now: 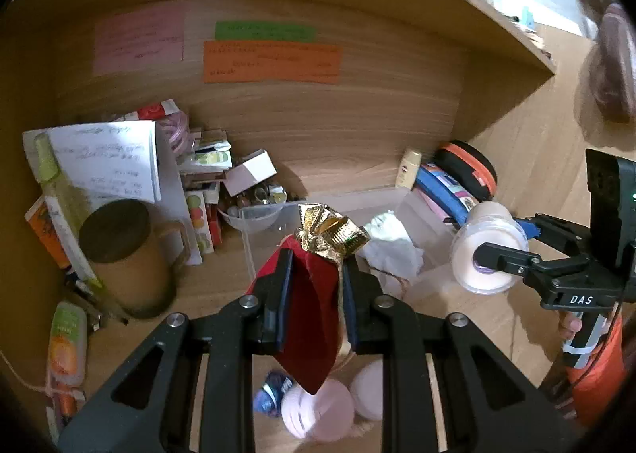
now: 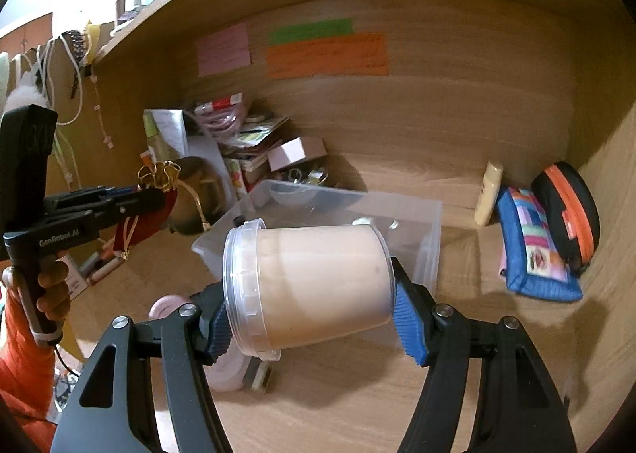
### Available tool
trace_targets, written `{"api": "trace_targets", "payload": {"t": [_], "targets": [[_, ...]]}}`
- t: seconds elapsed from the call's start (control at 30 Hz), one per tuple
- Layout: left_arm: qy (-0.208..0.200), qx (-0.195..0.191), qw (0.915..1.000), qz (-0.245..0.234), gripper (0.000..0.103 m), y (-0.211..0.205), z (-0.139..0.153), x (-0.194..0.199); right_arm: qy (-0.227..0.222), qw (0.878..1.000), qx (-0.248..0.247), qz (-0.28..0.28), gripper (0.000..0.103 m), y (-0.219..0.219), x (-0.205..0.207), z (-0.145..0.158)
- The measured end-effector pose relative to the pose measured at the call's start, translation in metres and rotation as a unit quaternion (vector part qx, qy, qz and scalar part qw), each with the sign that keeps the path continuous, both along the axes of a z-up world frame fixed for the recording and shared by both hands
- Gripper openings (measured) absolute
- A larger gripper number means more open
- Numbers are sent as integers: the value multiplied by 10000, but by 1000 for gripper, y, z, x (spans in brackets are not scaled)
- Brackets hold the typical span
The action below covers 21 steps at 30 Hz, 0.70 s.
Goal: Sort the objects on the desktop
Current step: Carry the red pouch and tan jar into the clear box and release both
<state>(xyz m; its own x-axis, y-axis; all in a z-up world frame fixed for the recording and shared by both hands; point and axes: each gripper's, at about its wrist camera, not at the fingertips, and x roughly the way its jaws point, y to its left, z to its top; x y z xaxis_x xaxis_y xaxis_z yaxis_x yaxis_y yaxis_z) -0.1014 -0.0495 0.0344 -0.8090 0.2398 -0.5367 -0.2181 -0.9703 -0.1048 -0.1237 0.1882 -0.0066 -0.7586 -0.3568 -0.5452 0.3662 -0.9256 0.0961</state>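
Above the clear bin [image 2: 429, 214], each hand-held gripper grips — left [image 1: 316, 274] red pouch [image 1: 314, 318], right [image 2: 310, 318] jar [image 2: 314, 286].

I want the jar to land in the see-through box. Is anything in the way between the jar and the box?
Nothing visible blocks it. The right gripper holds the jar sideways just in front of the clear box, with only open air between. The box's top is open; crumpled white paper already lies inside.

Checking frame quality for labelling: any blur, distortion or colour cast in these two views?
Left wrist: heavy fisheye bending of the shelf edge, warm cast, mug soft, black corners. Right wrist: same bending, jar slightly soft, window area upper left blown out.
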Motion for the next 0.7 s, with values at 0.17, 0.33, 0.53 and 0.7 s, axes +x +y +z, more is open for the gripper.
{"api": "trace_targets", "payload": {"t": [0.17,0.33,0.53,0.7], "targets": [[-111,-49,9999,17,22,2,-4,-25,-66,10000,38,-18,64,-3,-26,-3],[-244,-48,9997,-13,22,2,-10,-49,-148,9998,111,-13,64,-6,-51,-9],[-413,-102,9991,-74,22,5,-19,-73,-265,9993,245,-6,64,-11,-79,-19],[-550,-144,9983,-132,22,6,-26,-90,-348,9985,411,20,64,-18,-98,-26]]}}
